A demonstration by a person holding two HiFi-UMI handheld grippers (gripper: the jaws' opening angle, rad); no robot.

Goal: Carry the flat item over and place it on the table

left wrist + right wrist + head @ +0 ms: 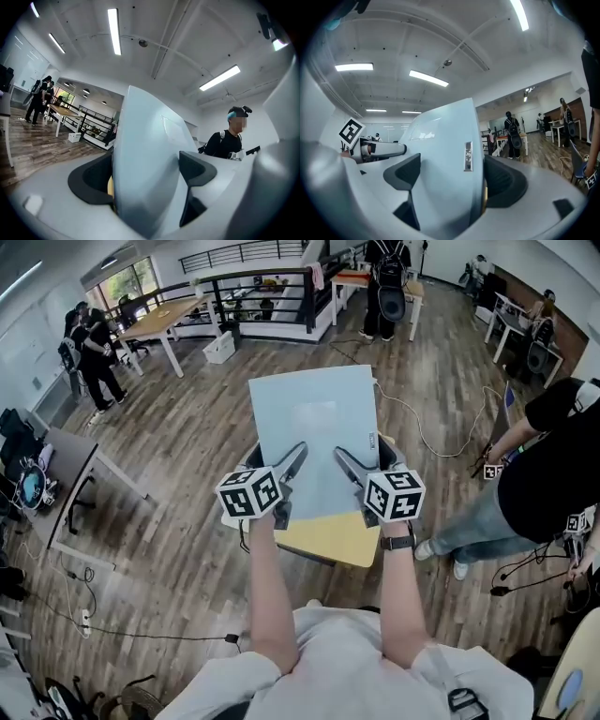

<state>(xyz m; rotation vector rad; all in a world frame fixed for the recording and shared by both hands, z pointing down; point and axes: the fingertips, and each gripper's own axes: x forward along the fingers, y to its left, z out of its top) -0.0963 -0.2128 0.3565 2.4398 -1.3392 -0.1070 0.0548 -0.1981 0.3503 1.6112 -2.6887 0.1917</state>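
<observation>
- The flat item (pixel 314 427), a pale blue panel, sits in the middle of the head view. It is held out level in front of the person, above the wooden floor (pixel 187 521) and not on any bench.
- The left tool (pixel 292 460) is clamped on the panel's near edge at lower left. In its own view the dark jaw pads press on both faces of the sheet.
- The right tool (pixel 345 461) grips the same edge at lower right, and its jaws are likewise closed onto the panel.
- A yellow surface (pixel 328 535) shows under the near edge. I cannot tell whether it belongs to the panel or is something standing below it.
- Both grips are on one edge, so the far end probably tends to droop. Matching the height and angle of the two tools should stop the sheet twisting.
- The clamping force likely needs to stay even, because a smooth, thin sheet could slide out.
- The nearest candidates are a grey bench (pixel 70 451) at left and a wooden bench (pixel 164 317) at upper left. I cannot tell which is meant.
- A cable (pixel 422 423) crosses the floor ahead and a person (pixel 544 465) stands at right, so a path to the left looks safer.
- For the set-down, it seems best to lower the far edge first and open the tools only once the panel lies flat.
</observation>
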